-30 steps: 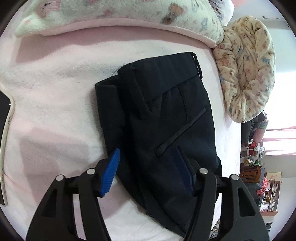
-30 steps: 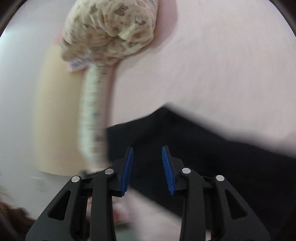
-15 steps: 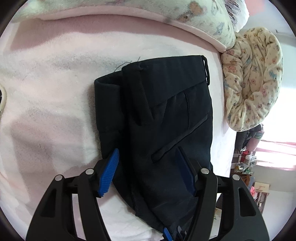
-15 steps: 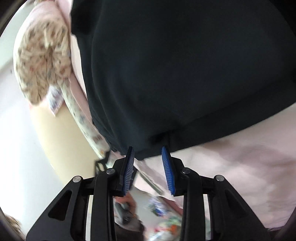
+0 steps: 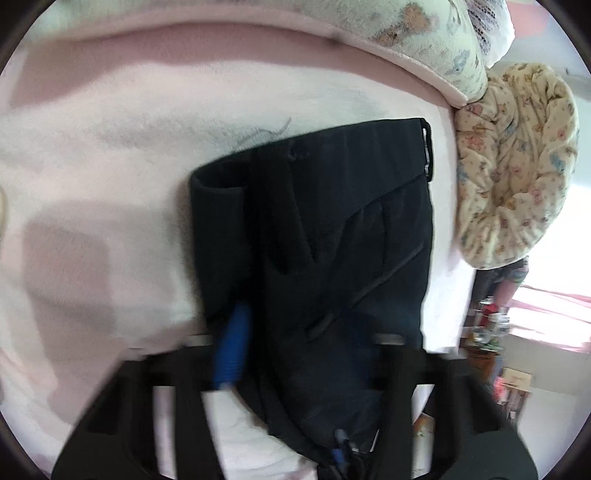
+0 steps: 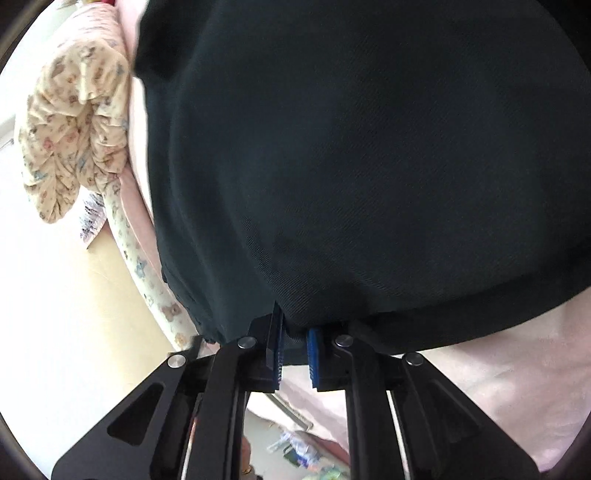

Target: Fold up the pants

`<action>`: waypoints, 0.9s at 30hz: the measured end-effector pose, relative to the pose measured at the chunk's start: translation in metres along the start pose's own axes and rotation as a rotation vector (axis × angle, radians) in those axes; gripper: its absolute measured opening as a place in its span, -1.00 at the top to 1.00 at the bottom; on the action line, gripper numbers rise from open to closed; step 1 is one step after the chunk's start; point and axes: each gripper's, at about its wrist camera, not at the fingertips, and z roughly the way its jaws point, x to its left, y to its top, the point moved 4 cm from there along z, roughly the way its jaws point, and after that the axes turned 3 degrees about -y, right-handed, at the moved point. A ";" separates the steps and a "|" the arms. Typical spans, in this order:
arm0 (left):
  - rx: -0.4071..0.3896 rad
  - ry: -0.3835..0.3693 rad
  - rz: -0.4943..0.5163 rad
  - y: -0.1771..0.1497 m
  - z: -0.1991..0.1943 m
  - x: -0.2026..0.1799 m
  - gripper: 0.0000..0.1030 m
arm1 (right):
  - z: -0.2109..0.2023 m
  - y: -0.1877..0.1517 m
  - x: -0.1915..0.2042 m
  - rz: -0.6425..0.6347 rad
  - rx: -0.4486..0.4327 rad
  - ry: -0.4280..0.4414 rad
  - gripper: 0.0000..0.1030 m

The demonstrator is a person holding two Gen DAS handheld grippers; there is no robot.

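The black pants are lying on the pink fleece blanket of a bed, already doubled into a compact packet. Their waistband is pointing toward the patterned pillow at the far side, and a rolled floral quilt is sitting just beside their right edge.

In the right wrist view, the right gripper is closing on the near edge of the pants. The dark cloth is sitting between the two blue pads, and only a narrow gap is remaining between them, so I judge it is pinching the fabric, though the cloth is hiding the fingertips themselves. The same rolled quilt is showing at the left of this view.

The left gripper is blurred. Its jaws are standing wide apart, with one blue pad at the left border of the packet and the other finger over the dark cloth, so it is holding nothing.

The step in hand seems to be the taking of the near end for one more fold, or for lifting the packet. The next move is probably asking the left gripper to close on the same near edge, so that both corners are rising together. If only one side is lifting, the stacked layers may be sliding apart.
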 end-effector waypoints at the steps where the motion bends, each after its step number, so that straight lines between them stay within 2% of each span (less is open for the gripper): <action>1: 0.001 0.006 0.001 0.000 -0.002 0.001 0.56 | -0.002 -0.002 0.003 -0.021 -0.013 0.003 0.80; 3: -0.002 -0.004 -0.013 -0.002 -0.007 0.003 0.73 | -0.008 -0.006 0.008 -0.050 -0.027 0.012 0.80; 5: -0.013 -0.004 0.009 -0.004 -0.011 0.000 0.78 | -0.013 -0.010 0.010 -0.059 -0.025 0.027 0.80; 8: -0.036 0.007 0.047 -0.007 -0.015 -0.008 0.83 | -0.020 -0.015 0.012 -0.076 -0.025 0.042 0.80; 13: -0.057 -0.018 0.048 -0.011 -0.026 -0.011 0.84 | -0.031 -0.020 0.014 -0.088 -0.034 0.071 0.80; 18: -0.079 0.037 0.069 -0.007 -0.036 -0.003 0.78 | -0.025 -0.027 0.002 -0.073 -0.008 0.048 0.81; 19: -0.090 0.036 0.060 -0.005 -0.039 0.001 0.82 | -0.024 -0.028 0.000 -0.064 -0.006 0.048 0.81; 20: -0.101 0.036 0.054 -0.004 -0.041 0.004 1.00 | -0.024 -0.029 -0.004 -0.054 -0.004 0.051 0.81; 23: -0.122 0.071 0.069 0.001 -0.046 0.008 1.00 | -0.018 -0.028 -0.003 -0.059 -0.005 0.035 0.81; 27: -0.127 0.010 0.056 0.003 -0.049 0.004 1.00 | -0.018 -0.030 -0.003 -0.059 0.000 0.019 0.81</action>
